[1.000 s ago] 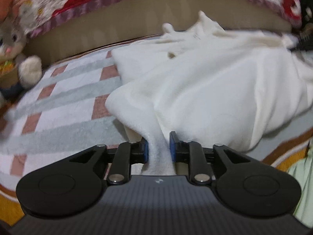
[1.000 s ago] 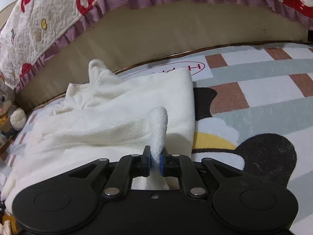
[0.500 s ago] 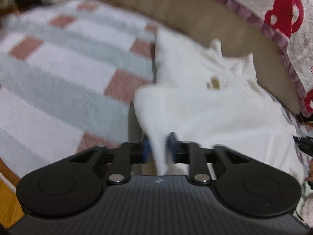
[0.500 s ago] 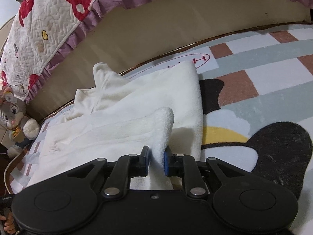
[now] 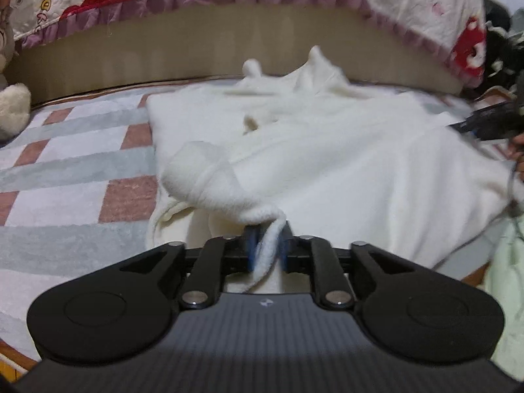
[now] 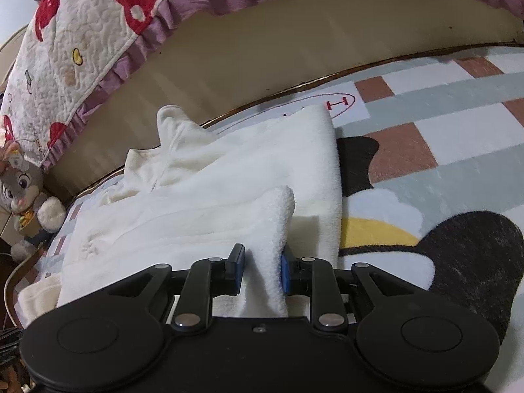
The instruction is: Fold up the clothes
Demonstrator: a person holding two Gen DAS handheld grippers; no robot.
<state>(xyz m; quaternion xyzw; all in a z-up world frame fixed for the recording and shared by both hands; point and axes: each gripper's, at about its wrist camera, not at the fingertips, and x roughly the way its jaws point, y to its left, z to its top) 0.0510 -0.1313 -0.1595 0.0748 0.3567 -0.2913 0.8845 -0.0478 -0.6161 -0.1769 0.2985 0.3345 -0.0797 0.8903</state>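
A white fleece garment (image 5: 327, 163) lies spread on the patterned rug, its hood toward the bed. In the left wrist view a folded-over corner of it trails between my left gripper (image 5: 268, 245) jaws, which are opening; the thin edge hangs loose between the blue pads. In the right wrist view a raised fold of the garment (image 6: 213, 203) stands between my right gripper (image 6: 262, 268) jaws, which are also opening, with a gap on the left pad's side. The right gripper also shows at the left wrist view's right edge (image 5: 484, 124).
A checkered rug (image 5: 65, 180) with a cartoon print (image 6: 458, 245) covers the floor. The beige bed side (image 5: 196, 42) and a quilt (image 6: 98, 32) rise behind the garment. A plush rabbit (image 6: 26, 193) sits at far left. Pale green cloth (image 5: 507, 278) lies at right.
The left gripper swung sideways and back with the garment corner, squeezed it, and now its jaws stand apart around it. The right jaws have spread away from the fold they pinched.
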